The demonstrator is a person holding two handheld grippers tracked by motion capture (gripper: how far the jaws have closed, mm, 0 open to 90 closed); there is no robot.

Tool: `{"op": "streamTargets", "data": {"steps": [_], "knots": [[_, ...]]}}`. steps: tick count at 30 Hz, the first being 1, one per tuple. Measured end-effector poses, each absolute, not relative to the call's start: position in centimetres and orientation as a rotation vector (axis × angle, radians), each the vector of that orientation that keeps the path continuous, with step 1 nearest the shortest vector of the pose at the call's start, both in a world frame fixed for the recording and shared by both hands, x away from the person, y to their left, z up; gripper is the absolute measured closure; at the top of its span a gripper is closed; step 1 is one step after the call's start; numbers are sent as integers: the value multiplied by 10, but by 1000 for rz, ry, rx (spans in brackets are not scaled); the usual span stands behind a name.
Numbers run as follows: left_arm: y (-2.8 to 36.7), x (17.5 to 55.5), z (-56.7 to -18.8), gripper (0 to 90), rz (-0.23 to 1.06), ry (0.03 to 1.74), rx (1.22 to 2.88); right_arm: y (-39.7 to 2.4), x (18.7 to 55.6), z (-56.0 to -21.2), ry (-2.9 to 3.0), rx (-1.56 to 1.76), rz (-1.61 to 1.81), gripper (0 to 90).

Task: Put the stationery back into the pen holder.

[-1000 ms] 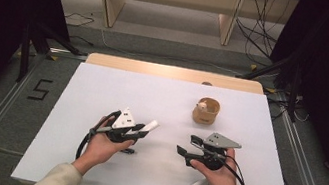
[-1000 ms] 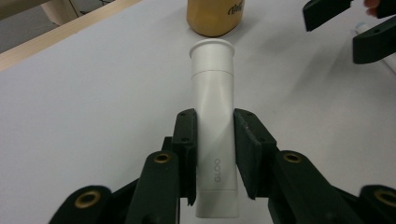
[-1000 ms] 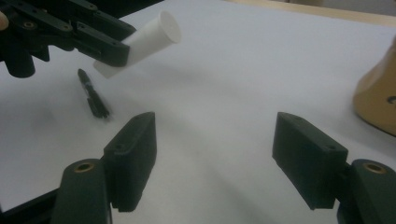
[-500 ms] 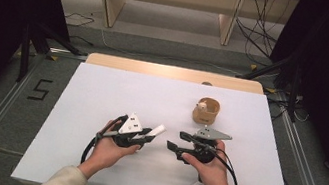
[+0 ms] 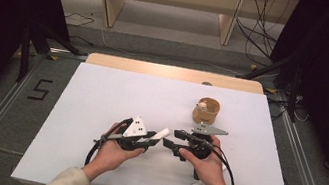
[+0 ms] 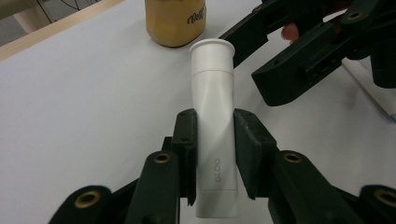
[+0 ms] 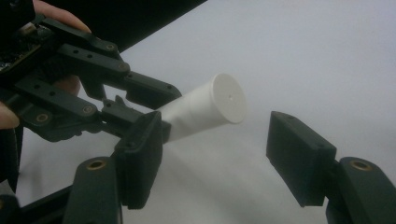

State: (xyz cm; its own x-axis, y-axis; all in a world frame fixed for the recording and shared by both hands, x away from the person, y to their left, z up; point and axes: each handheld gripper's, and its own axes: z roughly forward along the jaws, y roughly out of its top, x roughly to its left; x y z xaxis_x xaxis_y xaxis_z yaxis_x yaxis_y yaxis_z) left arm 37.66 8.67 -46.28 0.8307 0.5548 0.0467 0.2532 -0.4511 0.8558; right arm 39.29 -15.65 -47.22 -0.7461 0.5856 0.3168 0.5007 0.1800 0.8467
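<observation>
A white rectangular tabletop [image 5: 98,112] with a pale wooden strip along its far edge stands on a grey floor; a black numeral 5 [image 5: 41,89] is taped on the floor at the left, light wooden furniture legs [image 5: 108,7] rise beyond, and black cables [image 5: 258,34] trail at the far right.

In the high view, the left gripper [image 5: 146,142] lies low over the near middle of the table, pinching a white plastic glue tube [image 5: 159,134] whose capped end points right. Just beside it, the right gripper [image 5: 171,139] faces that cap. A tan cylindrical cup [image 5: 206,110] stands farther back on the right.

The left gripper view adds the grey lettering "GLOO" on the tube [image 6: 215,140], both pads pressed to its sides, and dark script on the cup [image 6: 175,21]. The right gripper view shows the cap's flat round end [image 7: 227,99] between its spread jaws, which have just been closing and do not touch it.
</observation>
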Motion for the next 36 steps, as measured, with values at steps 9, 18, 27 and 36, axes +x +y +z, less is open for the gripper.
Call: {"op": "streamTargets", "data": {"steps": [9, 18, 27, 36], "knots": [[86, 376, -463, 711, 392, 583, 2059, -156, 399, -472, 2340, 1129, 1680, 398], [84, 375, -464, 711, 385, 573, 2057, -155, 402, -474, 2349, 1165, 1696, 417], [82, 374, -465, 711, 380, 570, 2053, -154, 403, -475, 2347, 1206, 1735, 444], [79, 373, -465, 711, 376, 558, 2046, -153, 404, -476, 2346, 1232, 1765, 468]]}}
